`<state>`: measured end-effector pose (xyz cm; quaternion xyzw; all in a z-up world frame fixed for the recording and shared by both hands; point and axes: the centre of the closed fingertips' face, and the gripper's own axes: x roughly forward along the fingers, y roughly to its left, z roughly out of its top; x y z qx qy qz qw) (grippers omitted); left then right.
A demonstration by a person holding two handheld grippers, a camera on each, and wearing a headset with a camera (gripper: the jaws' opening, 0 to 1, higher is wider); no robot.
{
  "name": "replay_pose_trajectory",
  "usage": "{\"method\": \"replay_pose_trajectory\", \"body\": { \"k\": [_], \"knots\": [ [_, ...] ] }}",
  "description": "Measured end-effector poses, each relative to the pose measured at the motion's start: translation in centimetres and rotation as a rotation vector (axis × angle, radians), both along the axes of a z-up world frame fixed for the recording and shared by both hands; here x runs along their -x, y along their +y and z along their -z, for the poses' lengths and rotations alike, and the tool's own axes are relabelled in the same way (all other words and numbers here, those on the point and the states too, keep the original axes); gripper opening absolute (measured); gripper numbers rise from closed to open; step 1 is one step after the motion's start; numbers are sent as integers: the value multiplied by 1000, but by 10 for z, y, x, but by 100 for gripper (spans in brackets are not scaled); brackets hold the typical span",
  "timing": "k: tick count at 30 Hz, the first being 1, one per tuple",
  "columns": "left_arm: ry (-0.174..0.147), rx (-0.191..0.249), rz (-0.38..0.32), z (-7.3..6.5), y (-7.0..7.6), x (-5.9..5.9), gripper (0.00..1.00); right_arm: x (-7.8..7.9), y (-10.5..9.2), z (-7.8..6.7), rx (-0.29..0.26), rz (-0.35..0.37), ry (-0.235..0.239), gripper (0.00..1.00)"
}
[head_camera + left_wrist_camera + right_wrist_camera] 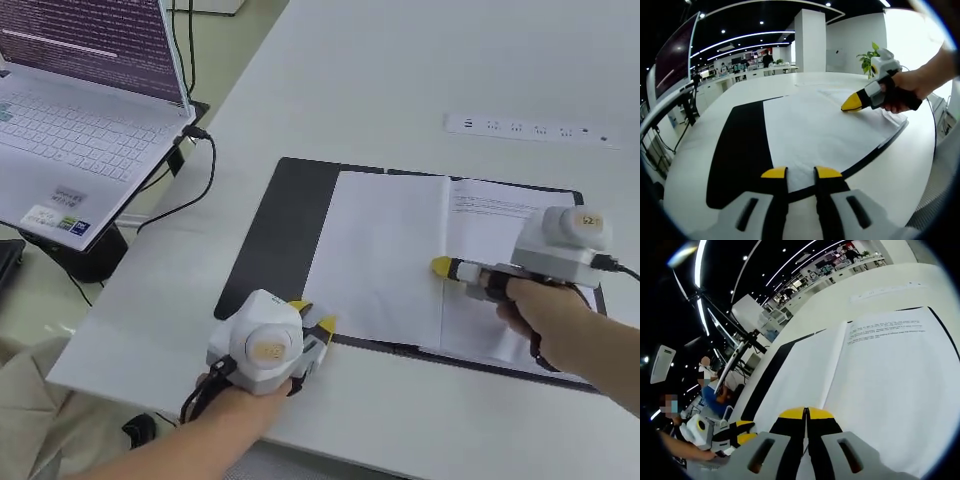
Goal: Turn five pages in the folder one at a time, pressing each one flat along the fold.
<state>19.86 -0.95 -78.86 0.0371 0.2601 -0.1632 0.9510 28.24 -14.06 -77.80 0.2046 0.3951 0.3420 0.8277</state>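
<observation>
A black folder (285, 230) lies open on the white table. Its blank left page (385, 250) lies flat, and the right page (500, 215) has a few printed lines at the top. My right gripper (442, 267) is shut, its yellow tips resting on the paper at the fold between the two pages. From the left gripper view it (852, 102) comes in from the right, low on the sheet. My left gripper (312, 316) sits at the folder's near left corner, open with nothing between its fingers (774, 172). In the right gripper view the tips (806, 413) touch each other over the fold.
A white laptop (80, 110) on a stand sits far left, its black cable (195, 180) trailing over the table edge. A white power strip (535, 130) lies beyond the folder. The table's near edge (400, 440) runs just below the folder.
</observation>
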Motion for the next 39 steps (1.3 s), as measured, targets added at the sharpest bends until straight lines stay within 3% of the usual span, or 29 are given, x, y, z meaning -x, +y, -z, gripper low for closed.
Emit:
{"method": "replay_pose_trajectory", "body": {
  "k": [4,8,14,26,39],
  "knots": [
    [0,0,0,0,0,0,19,7,0,-1,-9,7,4,0],
    [0,0,0,0,0,0,19,28,2,-7,-8,10,7,0],
    [0,0,0,0,-1,1,19,33,-1,-3,-21,16,18,0],
    [0,2,-2,-1,-1,1,19,59,-3,-3,-28,20,25,0],
    [2,2,-3,0,-1,1,19,98,4,-5,-44,5,39,0]
  ]
}}
